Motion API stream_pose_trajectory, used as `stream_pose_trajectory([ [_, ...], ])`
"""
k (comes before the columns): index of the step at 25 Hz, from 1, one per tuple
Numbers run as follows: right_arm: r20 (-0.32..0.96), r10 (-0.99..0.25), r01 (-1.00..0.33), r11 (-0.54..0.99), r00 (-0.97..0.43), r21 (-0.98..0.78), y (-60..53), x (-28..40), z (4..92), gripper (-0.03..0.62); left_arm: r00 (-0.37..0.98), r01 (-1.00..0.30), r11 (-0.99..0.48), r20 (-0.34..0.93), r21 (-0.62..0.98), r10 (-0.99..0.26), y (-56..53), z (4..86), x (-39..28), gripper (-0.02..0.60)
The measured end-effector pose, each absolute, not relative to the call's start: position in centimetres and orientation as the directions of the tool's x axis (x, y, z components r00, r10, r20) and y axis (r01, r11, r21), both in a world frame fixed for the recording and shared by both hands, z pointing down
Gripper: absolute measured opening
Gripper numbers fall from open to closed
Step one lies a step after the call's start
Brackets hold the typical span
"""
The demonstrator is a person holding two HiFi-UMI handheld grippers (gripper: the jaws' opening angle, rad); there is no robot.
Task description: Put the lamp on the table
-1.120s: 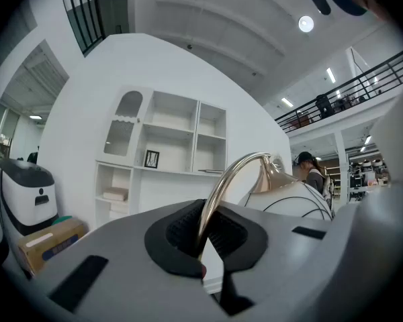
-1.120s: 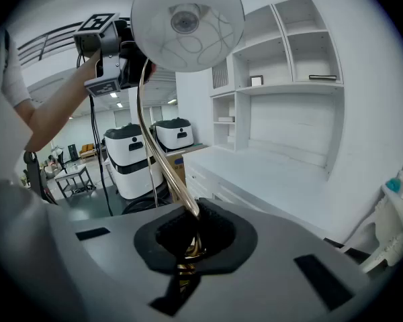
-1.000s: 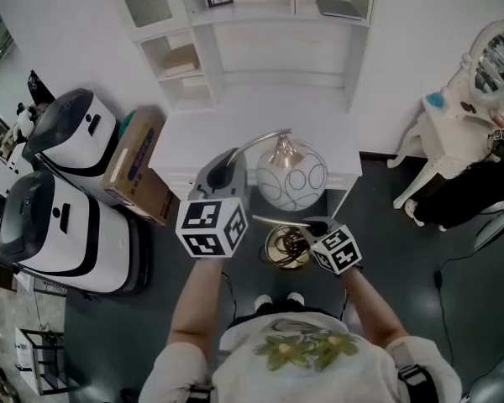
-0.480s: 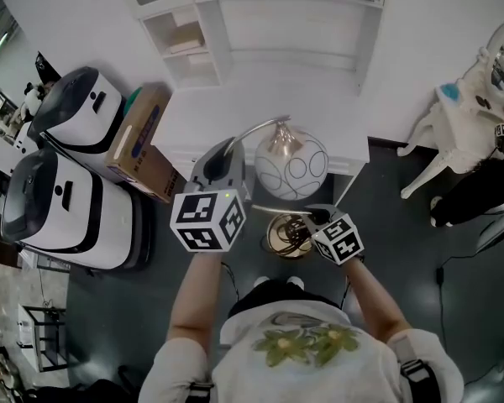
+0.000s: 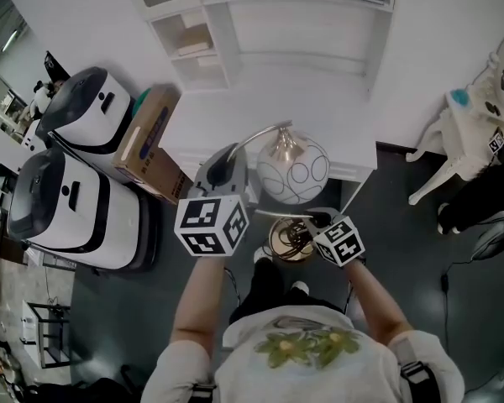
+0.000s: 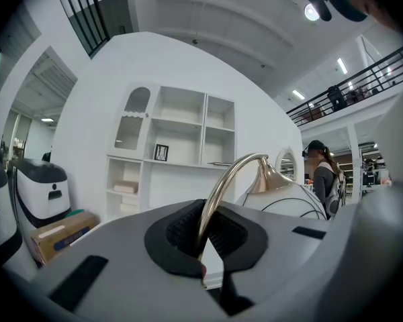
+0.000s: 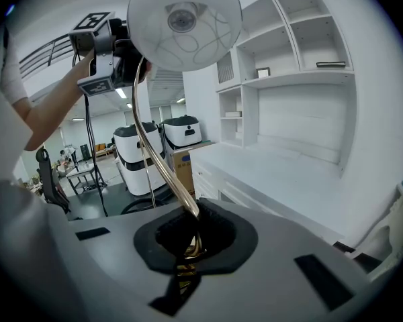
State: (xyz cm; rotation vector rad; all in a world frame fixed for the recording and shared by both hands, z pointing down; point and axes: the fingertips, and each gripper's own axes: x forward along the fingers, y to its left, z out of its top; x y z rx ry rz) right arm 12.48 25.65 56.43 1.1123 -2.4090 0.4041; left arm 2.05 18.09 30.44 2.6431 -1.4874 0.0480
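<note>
The lamp has a white globe shade (image 5: 292, 171) with black swirls, a curved gold stem (image 5: 260, 134) and a round gold base (image 5: 291, 238). It hangs in the air at the front edge of the white table (image 5: 235, 107). My left gripper (image 5: 223, 168) is shut on the upper stem (image 6: 228, 173), with the globe (image 6: 289, 203) just right of it. My right gripper (image 5: 315, 221) is shut on the lower stem (image 7: 154, 153) near the base. From the right gripper (image 7: 191, 237), the globe (image 7: 183, 22) shows overhead, with the left gripper (image 7: 114, 52) beside it.
Two white-and-black machines (image 5: 76, 200) and a cardboard box (image 5: 147, 141) stand left of the table. White shelves (image 5: 277, 15) rise behind it. A white piece of furniture (image 5: 470, 133) stands at the right. A person (image 6: 320, 173) stands far off.
The person has stepped closer to the table, so the lamp sits a little nearer its front edge. Both grips on the stem are unchanged.
</note>
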Motion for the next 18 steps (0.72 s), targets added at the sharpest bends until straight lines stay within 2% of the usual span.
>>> stream_pose_trajectory([
  [9, 0.539, -0.654, -0.803, 0.591, -0.530, -0.073, 22.1, 13.5, 57.9, 0.029, 0.565, -0.824, -0.556, 0.091, 0.108, -0.820, 14.2, 32.1, 2.8, 0.026],
  [18, 0.569, -0.634, -0.800, 0.595, -0.523, -0.073, 16.7, 11.7, 58.1, 0.029, 0.571, -0.819, -0.559, 0.094, 0.130, -0.816, 8.4, 32.3, 0.8, 0.026],
])
